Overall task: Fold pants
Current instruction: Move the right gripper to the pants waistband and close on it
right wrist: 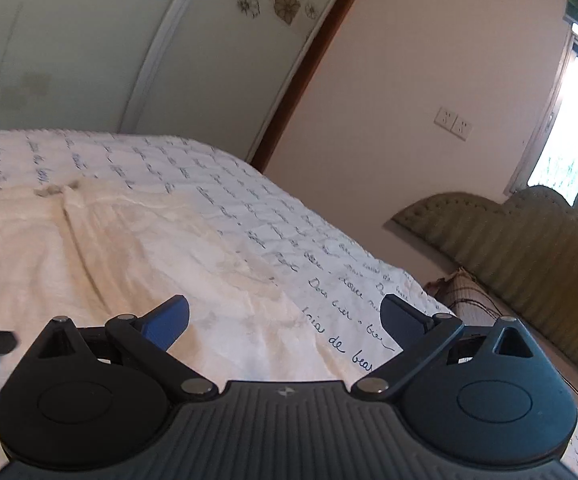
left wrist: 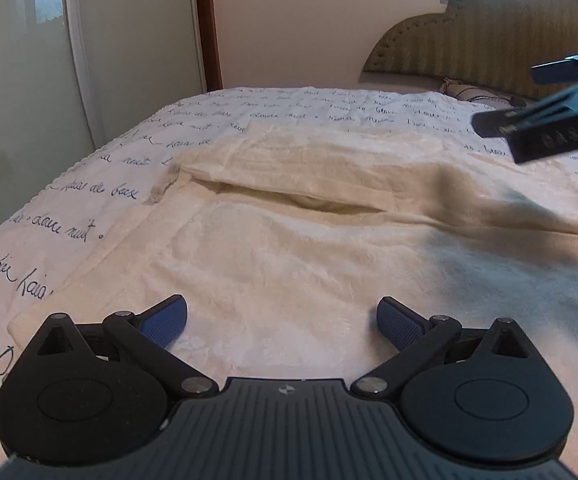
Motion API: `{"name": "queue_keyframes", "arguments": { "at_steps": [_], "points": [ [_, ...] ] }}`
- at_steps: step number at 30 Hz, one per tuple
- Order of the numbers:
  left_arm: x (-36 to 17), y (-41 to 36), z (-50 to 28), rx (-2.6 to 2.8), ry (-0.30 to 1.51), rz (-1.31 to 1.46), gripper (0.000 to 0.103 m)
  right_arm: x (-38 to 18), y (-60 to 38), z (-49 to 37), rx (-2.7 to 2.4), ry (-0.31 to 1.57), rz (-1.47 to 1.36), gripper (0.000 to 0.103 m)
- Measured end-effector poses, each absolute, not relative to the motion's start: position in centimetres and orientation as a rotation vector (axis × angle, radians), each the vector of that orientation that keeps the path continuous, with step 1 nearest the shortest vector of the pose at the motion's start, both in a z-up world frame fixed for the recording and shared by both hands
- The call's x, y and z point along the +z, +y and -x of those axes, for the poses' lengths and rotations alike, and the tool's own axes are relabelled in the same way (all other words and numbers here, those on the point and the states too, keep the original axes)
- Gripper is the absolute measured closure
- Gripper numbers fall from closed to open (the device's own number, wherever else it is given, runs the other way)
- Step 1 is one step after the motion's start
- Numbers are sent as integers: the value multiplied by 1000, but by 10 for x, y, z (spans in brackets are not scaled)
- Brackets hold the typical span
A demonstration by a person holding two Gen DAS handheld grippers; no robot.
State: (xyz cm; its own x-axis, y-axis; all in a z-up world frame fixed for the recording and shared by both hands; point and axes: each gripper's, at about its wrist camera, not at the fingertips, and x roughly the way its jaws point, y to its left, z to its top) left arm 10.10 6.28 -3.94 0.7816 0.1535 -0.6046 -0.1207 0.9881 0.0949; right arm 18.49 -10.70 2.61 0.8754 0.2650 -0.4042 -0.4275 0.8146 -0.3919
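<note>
Both hand-held grippers, left (left wrist: 282, 322) and right (right wrist: 285, 322), gape wide and empty above cream pants (left wrist: 289, 240) on the bed (left wrist: 89, 184).

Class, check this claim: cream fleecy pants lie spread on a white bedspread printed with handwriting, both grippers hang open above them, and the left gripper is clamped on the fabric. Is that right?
Not quite. In the left wrist view the left gripper holds nothing: its blue-padded fingers stand wide apart over the cream fleecy pants. The rest stands: the pants lie on the white bedspread printed with handwriting, and the right gripper is open too.

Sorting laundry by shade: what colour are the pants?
Cream pants, clearest in the left wrist view.
</note>
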Motion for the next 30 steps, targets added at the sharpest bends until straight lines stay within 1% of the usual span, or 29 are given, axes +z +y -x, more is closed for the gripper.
{"name": "queue_keyframes", "arguments": {
  "at_steps": [2,3,4,5,6,7,12,17,18,19,20,21,26,30],
  "points": [
    [-41,62,-99,136,644,-51,0,18,-109,-225,396,423,439,1],
    [-43,61,-99,124,644,-52,0,13,-113,-245,413,468,385,5],
    [-44,60,-100,115,647,-57,0,9,-116,-264,446,517,321,16],
    [-45,59,-100,112,649,-60,0,5,-121,-282,484,555,252,23],
    [-45,58,-101,108,651,-62,0,1,-123,-298,512,583,199,37],
    [-46,59,-101,105,653,-60,0,-1,-124,-313,531,606,166,45],
    [-46,61,-103,96,660,-45,0,-15,-109,-365,610,668,177,45],
    [-47,60,-104,95,660,-47,0,-31,-90,-394,693,795,250,45],
    [-47,60,-104,95,660,-46,0,-32,-90,-394,697,800,250,48],
    [-46,60,-103,95,660,-45,0,-30,-89,-391,713,796,250,64],
    [-46,60,-103,94,660,-45,0,-28,-88,-385,711,772,271,75],
    [-46,60,-103,94,660,-44,0,-26,-86,-377,698,738,307,94],
    [-43,67,-100,77,643,2,0,-13,-67,-315,671,559,514,96],
    [-31,91,-87,78,572,157,1,8,-59,-243,675,399,650,96]
  ]
}}
